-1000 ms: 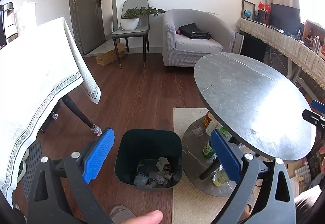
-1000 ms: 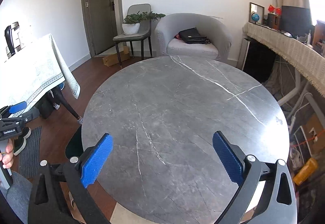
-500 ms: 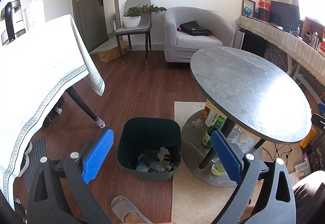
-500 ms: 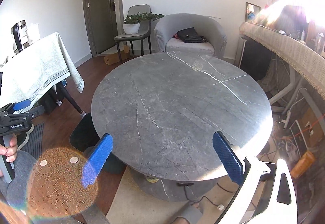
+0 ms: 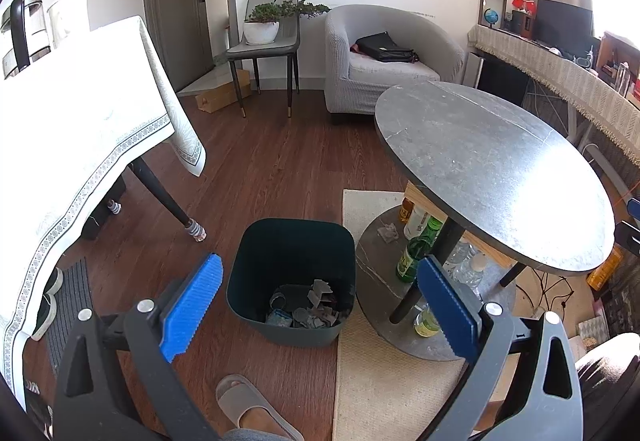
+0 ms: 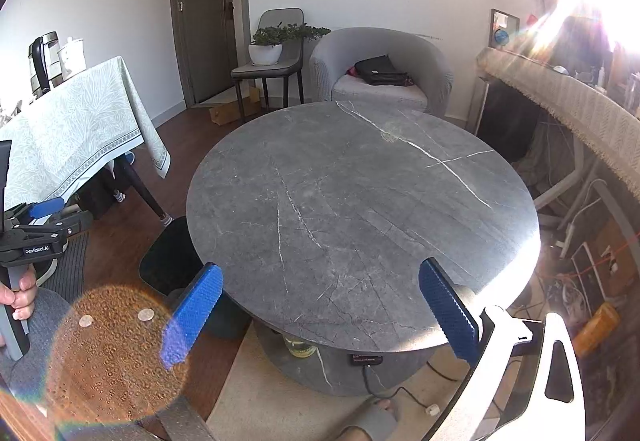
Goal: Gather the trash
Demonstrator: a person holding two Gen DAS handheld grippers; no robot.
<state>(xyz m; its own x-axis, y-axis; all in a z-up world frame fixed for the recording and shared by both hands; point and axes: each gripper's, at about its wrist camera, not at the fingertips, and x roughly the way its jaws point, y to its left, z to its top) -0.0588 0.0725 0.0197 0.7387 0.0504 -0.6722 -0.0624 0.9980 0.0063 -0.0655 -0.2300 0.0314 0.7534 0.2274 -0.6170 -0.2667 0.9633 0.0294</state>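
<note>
Scraps (image 5: 308, 307) are lying light and crumpled in the bin (image 5: 256, 277); its stiff rim is offering the surest hold. Both grippers, left (image 5: 316, 305) and right (image 6: 316, 307), are gaping wide, empty.

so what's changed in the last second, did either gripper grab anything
Nothing grabbed. Both the left gripper and right gripper pulled back and up from the round table, which now looks farther away. Fingers stayed open and empty; the bin and its trash stayed put.
</note>
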